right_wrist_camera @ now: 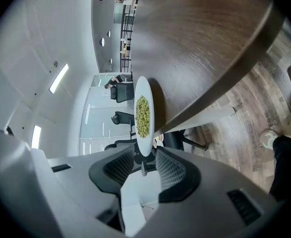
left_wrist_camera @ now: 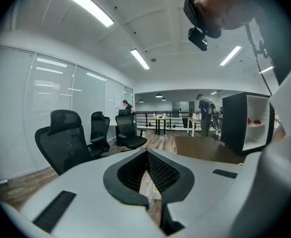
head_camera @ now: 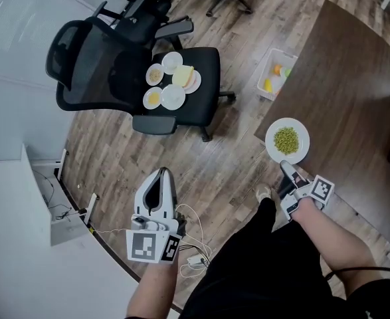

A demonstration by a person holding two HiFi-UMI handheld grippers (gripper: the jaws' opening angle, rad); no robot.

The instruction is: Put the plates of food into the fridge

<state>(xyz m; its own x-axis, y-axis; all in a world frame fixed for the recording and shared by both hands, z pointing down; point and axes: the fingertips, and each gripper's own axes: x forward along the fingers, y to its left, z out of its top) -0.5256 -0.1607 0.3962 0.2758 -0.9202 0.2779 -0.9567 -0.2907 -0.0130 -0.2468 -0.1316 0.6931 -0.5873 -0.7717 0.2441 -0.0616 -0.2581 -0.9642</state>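
Your right fingers (right_wrist_camera: pixel 171 168) are clamped on the near rim of the plate (head_camera: pixel 301 153) of peas (head_camera: pixel 286 140). They hold it flat at the right middle of the head view, over the edge of the brown table (head_camera: pixel 344 78), so nothing rolls off. Your left gripper (head_camera: pixel 163 173), lower centre, has its fingers together on nothing, probably free for the fridge door, and the other plates (head_camera: pixel 173 97) sit on the chair seat (head_camera: pixel 206 62) at upper left.

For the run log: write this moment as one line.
right gripper: shut on pea plate, at table edge | left gripper: shut, empty | chair: five plates
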